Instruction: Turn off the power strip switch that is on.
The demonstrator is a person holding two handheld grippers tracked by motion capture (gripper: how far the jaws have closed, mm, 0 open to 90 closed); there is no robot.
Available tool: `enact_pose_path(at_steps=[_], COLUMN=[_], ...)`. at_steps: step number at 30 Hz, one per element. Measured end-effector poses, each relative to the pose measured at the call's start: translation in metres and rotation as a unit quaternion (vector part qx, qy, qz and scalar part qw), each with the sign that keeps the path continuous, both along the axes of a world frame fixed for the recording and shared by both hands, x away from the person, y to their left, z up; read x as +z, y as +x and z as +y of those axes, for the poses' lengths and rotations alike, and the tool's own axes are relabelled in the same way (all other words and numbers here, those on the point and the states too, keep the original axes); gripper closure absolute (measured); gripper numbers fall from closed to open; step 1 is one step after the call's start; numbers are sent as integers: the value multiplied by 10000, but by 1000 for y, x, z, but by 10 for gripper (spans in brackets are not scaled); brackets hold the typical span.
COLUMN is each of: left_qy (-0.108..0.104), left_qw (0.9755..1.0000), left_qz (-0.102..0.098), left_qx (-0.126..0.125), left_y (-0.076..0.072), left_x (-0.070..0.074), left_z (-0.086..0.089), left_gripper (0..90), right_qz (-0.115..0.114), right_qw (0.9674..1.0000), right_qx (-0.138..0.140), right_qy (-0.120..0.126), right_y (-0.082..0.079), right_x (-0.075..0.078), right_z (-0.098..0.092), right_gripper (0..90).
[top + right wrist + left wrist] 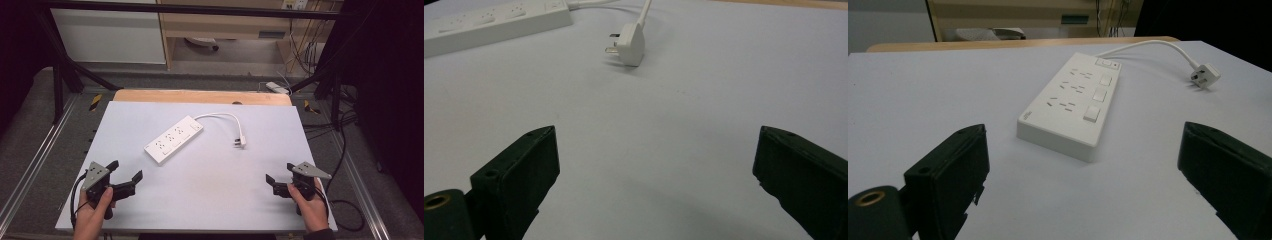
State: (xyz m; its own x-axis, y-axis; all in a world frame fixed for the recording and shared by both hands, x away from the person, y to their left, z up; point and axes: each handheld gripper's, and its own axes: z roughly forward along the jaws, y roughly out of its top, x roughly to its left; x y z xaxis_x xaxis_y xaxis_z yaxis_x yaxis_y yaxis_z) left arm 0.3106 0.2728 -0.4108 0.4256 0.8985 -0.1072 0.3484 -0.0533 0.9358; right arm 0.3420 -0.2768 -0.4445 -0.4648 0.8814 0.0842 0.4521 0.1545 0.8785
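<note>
A white power strip (173, 138) (1073, 102) (489, 25) lies at a slant on the white table top (210, 180), its three sockets facing up. Its white cable (220, 116) curves to a white plug (241, 142) (1205, 75) (628, 46) that lies loose on the table to the strip's right. My left gripper (125, 171) (1083, 175) rests near the front left corner, open, nothing between its jaws, pointed toward the strip. My right gripper (281, 172) (656, 175) sits near the front right corner, open and empty, pointed toward the plug.
A wooden board edge (200, 96) runs along the table's far side. Metal frame rails (30, 165) flank the table. Loose black cables (345, 200) lie on the floor at the right. A small white adapter (276, 87) lies on the floor beyond the far edge.
</note>
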Motion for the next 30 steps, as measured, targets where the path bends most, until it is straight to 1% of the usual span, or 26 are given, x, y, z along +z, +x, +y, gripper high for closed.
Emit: enact_pose_path(at_steps=[3, 5, 9, 11, 12, 15, 20, 21, 25, 30], left_qy=[-24, -3, 23, -2, -4, -31, -14, -42, -68, -40], left_qw=[10000, 9999, 9999, 9999, 9999, 9999, 10000, 10000, 9999, 9999], left_qz=[-1, 7, 33, 43, 34, 17, -26, -22, -60, -142], left_qx=[-70, -130, -145, -132, -126, -103, -49, -26, -52, -79], left_y=[-1, -1, -2, -3, -3, -3, -4, -4, -5, -6], left_x=[1, 0, 0, 1, 1, 1, 3, 3, 4, 8], left_z=[-1, -2, -3, -3, -3, -2, -1, -1, -1, -2], left_gripper=[63, 62, 62, 64, 64, 65, 65, 64, 64, 67], right_qz=[109, 126, 44, -30, -30, -153, -252, -266, -247, -230], right_qw=[9999, 9999, 10000, 10000, 10000, 9998, 9996, 9995, 9995, 9996], right_qx=[54, 53, 16, 5, 5, 67, 139, 153, 164, 155], right_qy=[-66, -47, -83, -51, -51, -77, -63, -61, -52, -20], right_y=[4, 4, 5, 6, 6, 9, 8, 8, 9, 9], right_x=[-3, -3, -3, -2, -2, -1, 1, 1, 1, 1], right_z=[4, 5, 4, 5, 5, 6, 8, 8, 8, 8], right_gripper=[52, 52, 51, 50, 50, 47, 43, 43, 41, 39])
